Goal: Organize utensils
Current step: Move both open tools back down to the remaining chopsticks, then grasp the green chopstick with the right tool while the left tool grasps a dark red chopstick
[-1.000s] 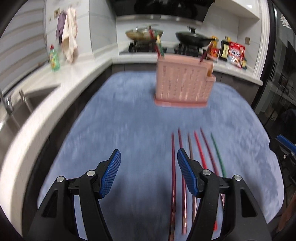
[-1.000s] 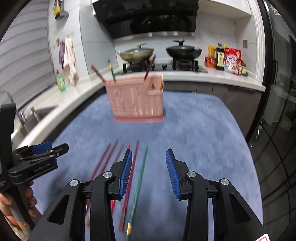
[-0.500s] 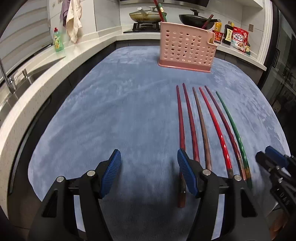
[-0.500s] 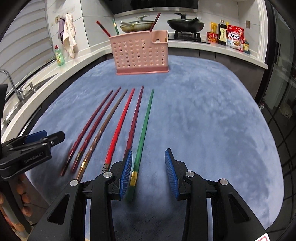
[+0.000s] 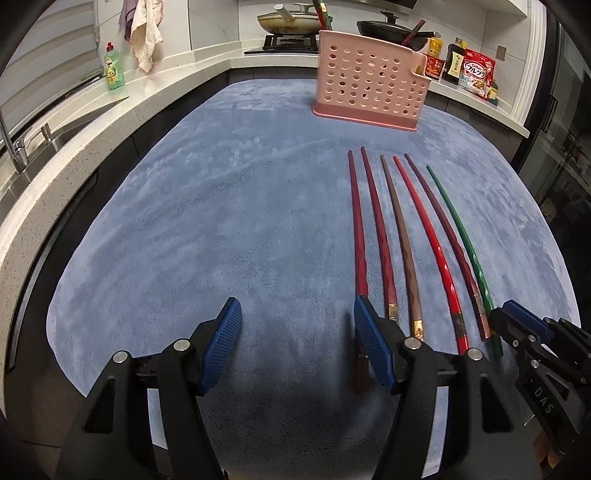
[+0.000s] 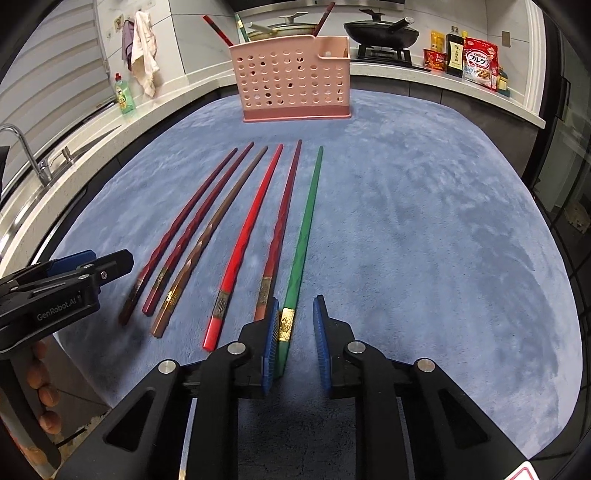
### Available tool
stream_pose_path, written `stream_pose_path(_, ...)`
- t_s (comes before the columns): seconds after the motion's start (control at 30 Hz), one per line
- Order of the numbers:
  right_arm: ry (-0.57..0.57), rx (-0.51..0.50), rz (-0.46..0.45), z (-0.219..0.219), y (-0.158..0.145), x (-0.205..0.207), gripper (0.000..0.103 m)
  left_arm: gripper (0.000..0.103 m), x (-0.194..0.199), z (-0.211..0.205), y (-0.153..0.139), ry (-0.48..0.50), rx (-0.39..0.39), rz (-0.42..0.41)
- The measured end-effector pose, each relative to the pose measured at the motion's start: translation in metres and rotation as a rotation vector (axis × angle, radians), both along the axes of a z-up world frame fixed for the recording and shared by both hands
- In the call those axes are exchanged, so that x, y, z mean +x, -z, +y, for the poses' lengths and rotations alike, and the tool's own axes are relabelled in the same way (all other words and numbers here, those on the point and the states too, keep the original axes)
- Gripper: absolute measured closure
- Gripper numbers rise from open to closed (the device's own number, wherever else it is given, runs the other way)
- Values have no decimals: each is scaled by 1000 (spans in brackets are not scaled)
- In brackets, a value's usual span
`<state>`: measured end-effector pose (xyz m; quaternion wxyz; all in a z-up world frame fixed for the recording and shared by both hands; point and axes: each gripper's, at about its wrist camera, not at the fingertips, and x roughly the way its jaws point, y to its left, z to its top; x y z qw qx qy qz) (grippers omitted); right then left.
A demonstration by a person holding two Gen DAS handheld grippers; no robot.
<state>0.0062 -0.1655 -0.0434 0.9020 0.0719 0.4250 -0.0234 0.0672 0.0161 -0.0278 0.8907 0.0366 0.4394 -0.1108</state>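
Several chopsticks lie side by side on the blue mat [image 5: 221,221]: dark red ones, a brown one [image 6: 218,229], a bright red one [image 6: 251,225] and a green one [image 6: 304,229] at the right end. A pink perforated holder [image 6: 295,85] stands at the far side with a few chopsticks in it. My right gripper [image 6: 295,339] is open, low over the mat, with the green chopstick's near end between its fingers. My left gripper [image 5: 295,339] is open and empty; its right finger [image 5: 369,343] is at the leftmost dark red chopstick [image 5: 358,236].
A white counter [image 5: 92,122] with a sink and a green soap bottle [image 5: 112,68] runs along the left. A stove with pans [image 6: 380,31] and food packets [image 6: 476,62] lies behind the holder. The mat edge is near both grippers.
Both grippers have dropped lower and moved forward toward the chopsticks' near ends. The green chopstick's end now sits between the right gripper's fingers. Both stay open.
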Motion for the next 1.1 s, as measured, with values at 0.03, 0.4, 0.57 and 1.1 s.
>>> stream_pose_path(0.03, 0, 2, 2, 0, 1, 0, 87, 43, 0, 0, 0, 1, 0, 1)
stream_pose_path(0.4, 3, 4, 8, 0, 6, -3, 94, 43, -7, -1, 0, 18, -16, 6)
stream_pose_path(0.57, 12, 3, 3, -1, 7, -5, 95, 43, -11, -3, 1, 34, -23, 11)
stream_pose_path(1.1, 24, 24, 4, -6, 8, -8, 96, 50, -13, -6, 12, 34, -30, 37)
